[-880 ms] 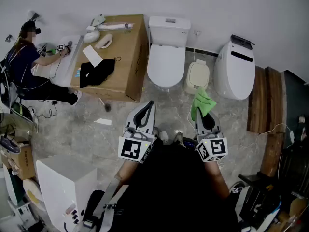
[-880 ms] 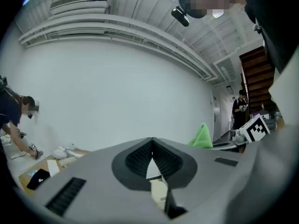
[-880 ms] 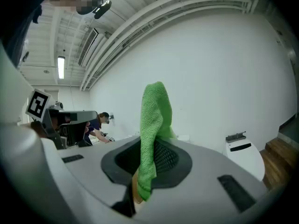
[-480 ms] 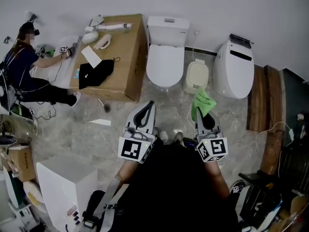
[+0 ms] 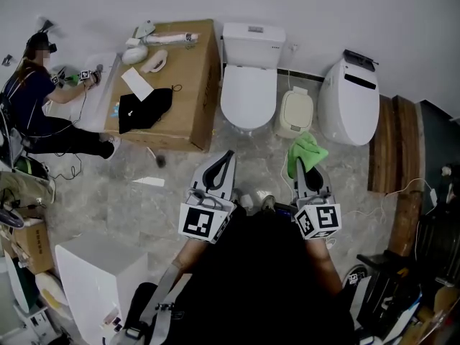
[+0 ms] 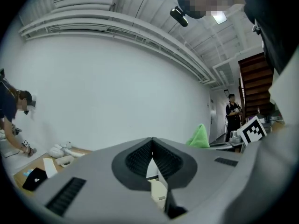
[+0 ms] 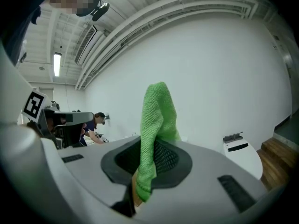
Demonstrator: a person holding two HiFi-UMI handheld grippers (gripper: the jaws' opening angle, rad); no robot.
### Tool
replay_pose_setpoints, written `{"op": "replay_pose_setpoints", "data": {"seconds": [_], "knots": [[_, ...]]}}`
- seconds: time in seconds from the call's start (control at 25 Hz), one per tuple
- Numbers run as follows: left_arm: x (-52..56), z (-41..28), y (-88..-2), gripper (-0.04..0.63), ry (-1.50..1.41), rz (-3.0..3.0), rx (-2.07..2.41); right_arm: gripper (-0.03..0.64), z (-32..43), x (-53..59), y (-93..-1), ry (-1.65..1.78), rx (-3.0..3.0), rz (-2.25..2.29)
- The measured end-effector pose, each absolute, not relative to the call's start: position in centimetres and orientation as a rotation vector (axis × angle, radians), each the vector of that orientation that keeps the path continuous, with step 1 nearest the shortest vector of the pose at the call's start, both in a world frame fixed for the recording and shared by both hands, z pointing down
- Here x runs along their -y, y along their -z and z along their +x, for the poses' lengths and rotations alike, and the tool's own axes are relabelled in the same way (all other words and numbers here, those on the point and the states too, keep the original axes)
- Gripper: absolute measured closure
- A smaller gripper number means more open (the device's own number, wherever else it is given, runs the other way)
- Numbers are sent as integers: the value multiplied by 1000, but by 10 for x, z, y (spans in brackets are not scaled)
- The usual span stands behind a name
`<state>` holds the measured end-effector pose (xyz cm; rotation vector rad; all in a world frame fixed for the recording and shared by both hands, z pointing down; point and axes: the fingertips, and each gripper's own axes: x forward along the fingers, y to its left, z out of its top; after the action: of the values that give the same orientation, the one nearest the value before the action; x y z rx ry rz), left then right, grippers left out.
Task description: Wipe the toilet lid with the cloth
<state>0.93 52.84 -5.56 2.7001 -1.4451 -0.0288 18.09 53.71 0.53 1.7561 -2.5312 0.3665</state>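
1. Pinching green cloth (image 5: 305,152): R gripper (image 5: 301,162), fingers clamped on it, cloth poking up past tips.
2. L gripper (image 5: 228,154): fingers pressed together, empty.
3. Toilet lid (image 5: 249,99) down, at 12 o'clock of L gripper, 11 of cloth, apart from both.
4. Cardboard box (image 5: 180,85) just beside lid at 9, small bin (image 5: 295,113) at 3; bare floor (image 5: 253,149) btw lid front & grippers.

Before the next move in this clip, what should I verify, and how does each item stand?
1. Green microfibre cloth clamped in right hand-held gripper: ok.
2. Left hand-held gripper shut, nothing between its jaws: ok.
3. White oval toilet lid down: ok.
4. Cloth touching lid: not ok, held apart, short of it.
5. Lid dirty or wet: cannot tell.
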Motion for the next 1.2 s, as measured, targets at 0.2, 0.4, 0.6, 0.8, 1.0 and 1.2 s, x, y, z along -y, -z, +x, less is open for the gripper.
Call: {"op": "replay_pose_setpoints", "data": {"seconds": [0.2,0.4,0.6,0.8,1.0,1.2], "knots": [[-523,-7,52,598,38,2727,1392,565,159,-533,-9,-353,2512,1786],[-511,-19,48,598,39,2738,1344,565,148,-524,-15,-361,2482,1826],[-487,-25,40,598,22,2736,1323,565,149,-502,-27,-386,2450,1842],[-450,-25,37,598,14,2728,1324,565,153,-463,-34,-390,2440,1849],[-401,-22,26,598,-47,2693,1360,565,160,-404,-45,-396,2445,1816],[-336,-7,26,598,-19,2682,1386,565,175,-332,-51,-398,2461,1778]]}}
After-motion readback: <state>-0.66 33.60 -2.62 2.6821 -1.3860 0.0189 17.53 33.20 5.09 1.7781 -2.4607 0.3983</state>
